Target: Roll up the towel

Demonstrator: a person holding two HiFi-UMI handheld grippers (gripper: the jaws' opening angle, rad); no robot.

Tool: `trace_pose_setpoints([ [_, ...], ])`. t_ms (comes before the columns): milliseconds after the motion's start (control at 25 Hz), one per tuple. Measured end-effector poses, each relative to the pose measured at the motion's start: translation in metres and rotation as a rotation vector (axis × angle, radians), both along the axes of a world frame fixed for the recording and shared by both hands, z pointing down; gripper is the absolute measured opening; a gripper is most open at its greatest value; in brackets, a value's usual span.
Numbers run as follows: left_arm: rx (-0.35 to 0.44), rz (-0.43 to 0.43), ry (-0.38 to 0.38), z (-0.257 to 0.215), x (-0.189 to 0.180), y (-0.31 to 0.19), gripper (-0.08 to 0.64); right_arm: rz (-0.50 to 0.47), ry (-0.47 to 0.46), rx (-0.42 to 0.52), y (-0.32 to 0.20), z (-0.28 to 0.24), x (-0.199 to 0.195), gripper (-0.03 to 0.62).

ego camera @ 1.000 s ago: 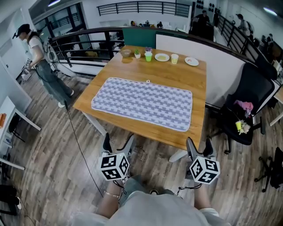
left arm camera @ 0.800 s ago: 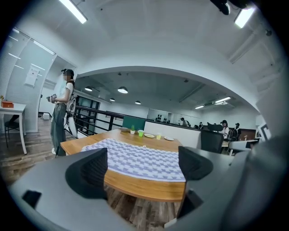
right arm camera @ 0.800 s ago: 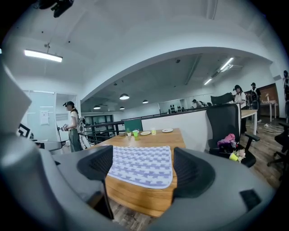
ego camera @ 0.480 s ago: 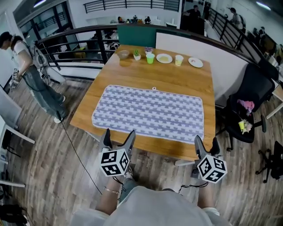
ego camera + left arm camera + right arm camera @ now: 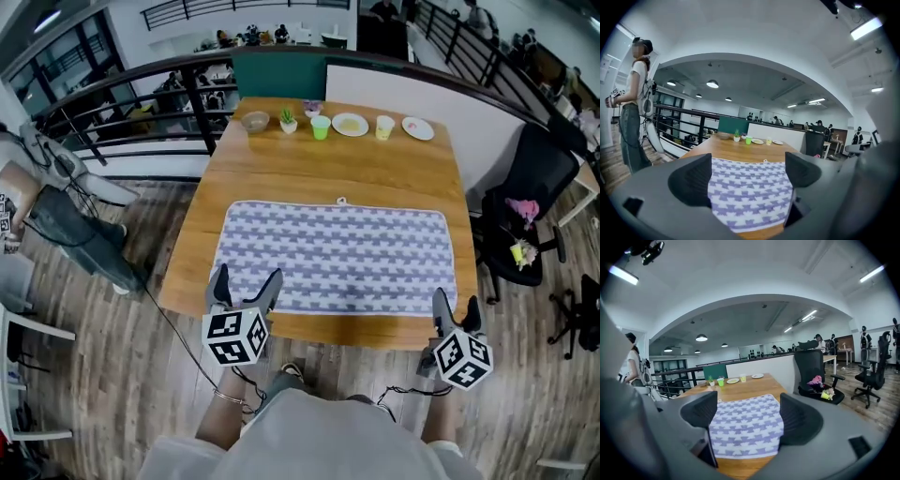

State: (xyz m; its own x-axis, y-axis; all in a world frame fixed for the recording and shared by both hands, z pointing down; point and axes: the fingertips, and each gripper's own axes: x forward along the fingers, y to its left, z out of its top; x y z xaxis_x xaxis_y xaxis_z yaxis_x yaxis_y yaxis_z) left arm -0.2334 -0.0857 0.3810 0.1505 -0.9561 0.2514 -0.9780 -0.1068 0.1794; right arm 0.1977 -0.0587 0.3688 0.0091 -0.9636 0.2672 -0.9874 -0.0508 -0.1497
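Right, the towel (image 5: 337,258) lies flat and unrolled on the worktop (image 5: 328,169), its near hem just ahead of me. My left gripper (image 5: 247,279) and right gripper (image 5: 456,302) both gape wide, empty. I'd pinch both near corners evenly, then roll away. Gripper views frame that hem; the head view shows the whole spread.

The person wears a loose, pale grey top (image 5: 314,441), and a thin bracelet (image 5: 232,397) circles the wrist just to the left of that top. The left tongs (image 5: 246,281) and the right tongs (image 5: 456,302) are built alike. Each has a smooth grey shell (image 5: 651,192), two dark, matte, wedge-shaped pads (image 5: 691,180) and a white cube (image 5: 234,337) printed with black square markers. Thin black cables (image 5: 405,392) loop just ahead of the top.
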Motion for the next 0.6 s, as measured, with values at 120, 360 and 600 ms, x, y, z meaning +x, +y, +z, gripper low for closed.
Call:
trace_pose_setpoints([
  [120, -0.004, 0.044, -0.033, 0.003, -0.02, -0.014, 0.492, 0.046, 0.009, -0.007, -0.002, 0.006, -0.005, 0.42],
  [360, -0.061, 0.045, -0.029, 0.028, -0.052, -0.04, 0.492, 0.063, 0.049, -0.082, -0.011, 0.023, -0.004, 0.419],
  [600, -0.114, 0.09, -0.029, 0.045, -0.047, -0.041, 0.485, 0.003, 0.071, -0.133, -0.035, 0.039, 0.003, 0.405],
])
